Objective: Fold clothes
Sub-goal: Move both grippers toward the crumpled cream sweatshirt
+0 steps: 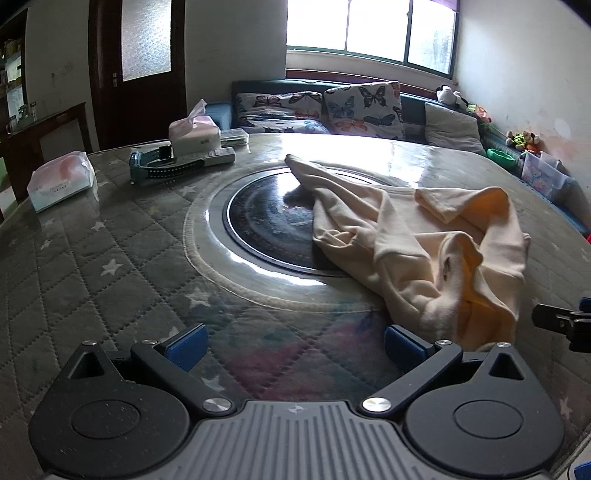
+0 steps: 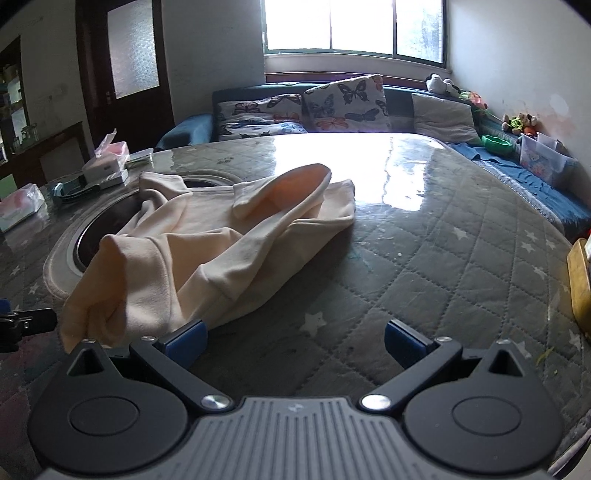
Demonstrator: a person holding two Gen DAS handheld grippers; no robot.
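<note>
Both tools stand wide apart at the jaws with nothing held: the left gripper [image 1: 295, 345] hovers over bare quilted table cover [image 1: 110, 258], its right blue pad [image 1: 400, 341] just beside the near hem of the cream garment [image 1: 417, 247]; the right gripper [image 2: 295, 341] has its left blue pad [image 2: 188, 341] at the cloth's [image 2: 207, 251] near edge, whether touching I cannot tell, and open star-printed cover [image 2: 443, 266] ahead and to its right; the garment lies crumpled across the middle of the table, one part draped over the dark round inset [image 1: 269, 225], a sleeve trailing toward the far side, a fold raised and showing a yellower inside; it is bunched and creased, not flat; to the far left sit a tissue pack [image 1: 61, 181], a tissue box [image 1: 194, 134] and a remote control [image 1: 218, 155], well apart from the cloth; beyond the table's far edge runs a sofa with butterfly cushions [image 1: 364, 105] under a bright window [image 1: 369, 29].
</note>
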